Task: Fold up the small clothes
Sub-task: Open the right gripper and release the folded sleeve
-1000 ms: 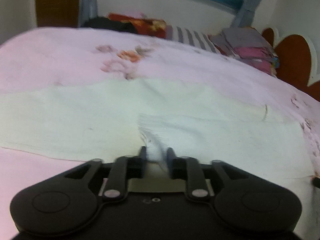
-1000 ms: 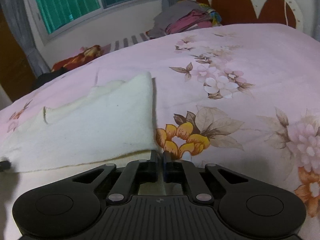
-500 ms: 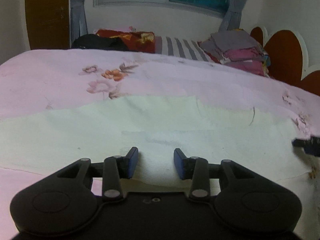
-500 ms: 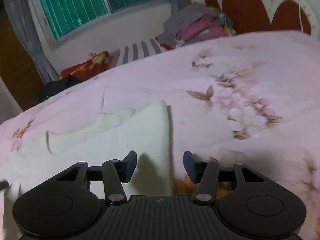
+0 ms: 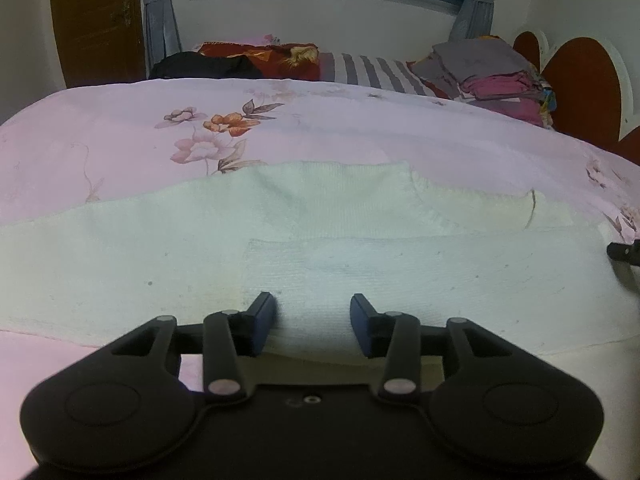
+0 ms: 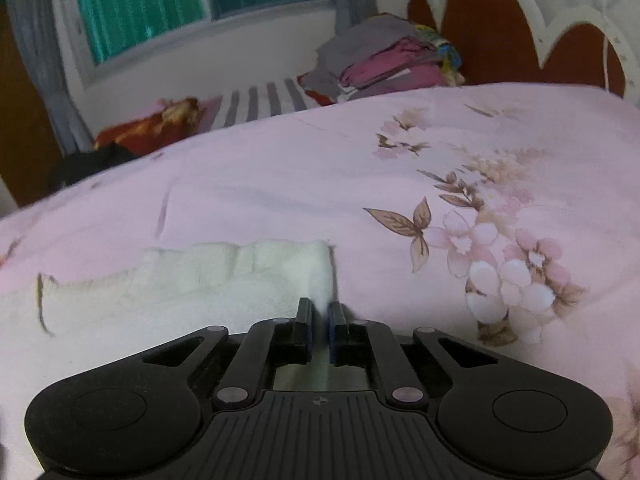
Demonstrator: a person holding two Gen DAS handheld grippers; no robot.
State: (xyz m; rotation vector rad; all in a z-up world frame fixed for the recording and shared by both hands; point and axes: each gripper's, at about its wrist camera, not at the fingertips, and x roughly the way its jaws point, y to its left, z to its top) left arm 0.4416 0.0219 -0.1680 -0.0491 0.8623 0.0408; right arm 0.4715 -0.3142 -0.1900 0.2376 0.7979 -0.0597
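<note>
A white knitted garment (image 5: 280, 240) lies spread flat on the pink floral bedsheet (image 5: 120, 132), folded over itself along its length. My left gripper (image 5: 313, 322) is open, its pads just above the garment's near edge and holding nothing. In the right wrist view my right gripper (image 6: 319, 322) is shut on the right-hand corner of the same garment (image 6: 224, 276), with white cloth pinched between the pads. The tip of the right gripper shows at the right edge of the left wrist view (image 5: 624, 252).
A stack of folded clothes (image 5: 488, 72) sits at the far right by the red and white headboard (image 5: 580, 84). A striped pillow (image 5: 376, 72), a red blanket (image 5: 260, 56) and a black item (image 5: 200, 66) line the far edge under the window.
My left gripper let go of the garment, opened and drew back slightly. My right gripper opened, moved onto the garment's right corner and shut on it.
</note>
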